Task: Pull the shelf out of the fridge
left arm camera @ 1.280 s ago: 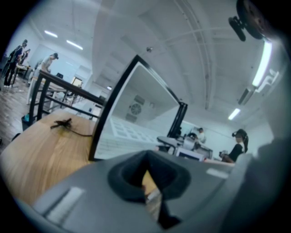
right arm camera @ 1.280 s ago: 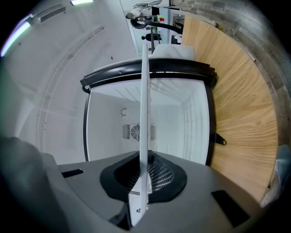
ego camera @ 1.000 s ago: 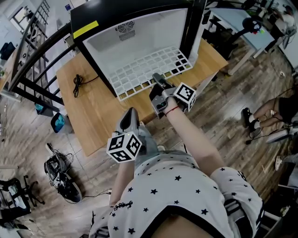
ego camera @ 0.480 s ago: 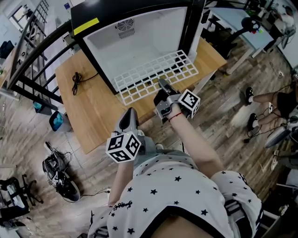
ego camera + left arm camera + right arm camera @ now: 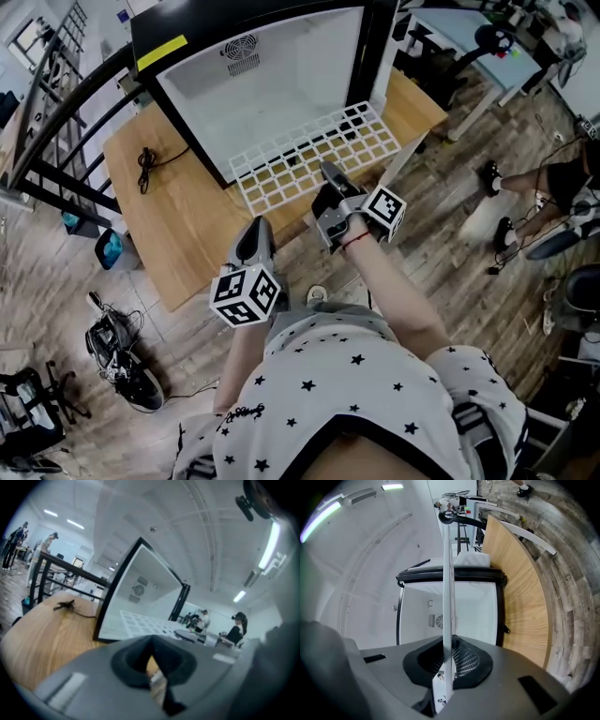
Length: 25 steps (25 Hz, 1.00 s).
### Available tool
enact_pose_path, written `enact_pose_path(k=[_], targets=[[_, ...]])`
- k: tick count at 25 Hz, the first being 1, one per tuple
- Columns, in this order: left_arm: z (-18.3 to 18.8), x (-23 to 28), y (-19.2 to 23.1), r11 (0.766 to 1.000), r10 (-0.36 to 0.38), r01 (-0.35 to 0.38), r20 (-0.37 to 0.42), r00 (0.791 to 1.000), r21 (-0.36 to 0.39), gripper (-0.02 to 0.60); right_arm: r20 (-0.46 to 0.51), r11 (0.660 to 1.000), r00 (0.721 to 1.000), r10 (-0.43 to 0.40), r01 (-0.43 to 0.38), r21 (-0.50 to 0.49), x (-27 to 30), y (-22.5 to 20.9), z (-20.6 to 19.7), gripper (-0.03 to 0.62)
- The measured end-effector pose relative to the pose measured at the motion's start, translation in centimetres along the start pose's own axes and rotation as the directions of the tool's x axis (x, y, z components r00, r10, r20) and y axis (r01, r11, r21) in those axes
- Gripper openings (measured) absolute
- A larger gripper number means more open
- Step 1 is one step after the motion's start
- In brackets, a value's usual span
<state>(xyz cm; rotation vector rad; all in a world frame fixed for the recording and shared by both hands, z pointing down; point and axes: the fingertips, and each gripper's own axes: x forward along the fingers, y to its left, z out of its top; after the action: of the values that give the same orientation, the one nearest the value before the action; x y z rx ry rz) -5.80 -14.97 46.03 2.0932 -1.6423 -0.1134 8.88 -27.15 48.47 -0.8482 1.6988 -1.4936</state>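
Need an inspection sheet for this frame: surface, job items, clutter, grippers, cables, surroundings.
Surface: wooden table, carrying the fridge and one cable.
Job's things: fridge open; white wire shelf mostly out of it, over the table.
Clutter: nothing seen on the table.
Grippers: right gripper shut on the shelf's front edge; left gripper shut, holding nothing, low by the table's front edge.
Cables: black cable bundled on the table left of the fridge; cable tangle on the floor.
Surroundings: wood floor, blue bin at left, a seated person at right.
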Motion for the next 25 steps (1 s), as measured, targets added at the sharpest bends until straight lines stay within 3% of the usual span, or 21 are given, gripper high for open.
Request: enact_pose_path(k=[25], targets=[[-1.5, -10.1, -0.9, 0.998, -0.057, 0.056, -0.027, 0.998, -0.006, 0.006, 0.085, 1.0, 0.996, 0.016, -0.015, -0.011, -10.5, 4.1, -6.1, 0.038]])
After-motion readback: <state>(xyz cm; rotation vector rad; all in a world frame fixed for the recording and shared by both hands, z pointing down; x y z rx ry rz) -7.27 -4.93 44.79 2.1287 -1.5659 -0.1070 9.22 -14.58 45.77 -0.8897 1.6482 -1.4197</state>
